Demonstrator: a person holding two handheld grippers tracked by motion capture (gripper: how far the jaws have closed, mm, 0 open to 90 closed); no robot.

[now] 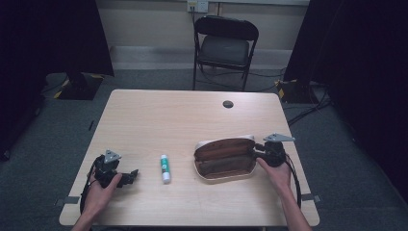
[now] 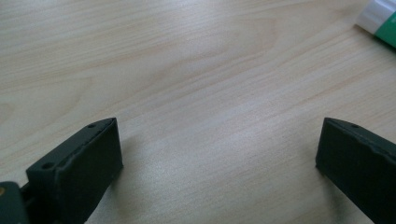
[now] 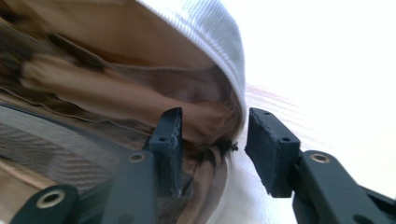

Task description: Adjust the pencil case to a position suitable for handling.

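Lying on 1 table [image 1: 144, 115] are 1 glue stick [image 1: 165, 168] and 1 case [image 1: 225, 159]; left claw [image 1: 131, 175] open, right claw [image 1: 255, 150] straddling its end.

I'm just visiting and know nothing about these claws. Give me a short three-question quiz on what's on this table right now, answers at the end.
1. True or false: the left claw is holding the glue stick.
2. Which thing has the right claw reached: (a) the folding chair, (b) the open case, (c) the glue stick?
3. Fill in: the glue stick lies on the table between the left claw and the ____.

Key:
1. False; its jaws stand wide apart over bare wood.
2. b; one jaw is inside the case's end, one outside.
3. case
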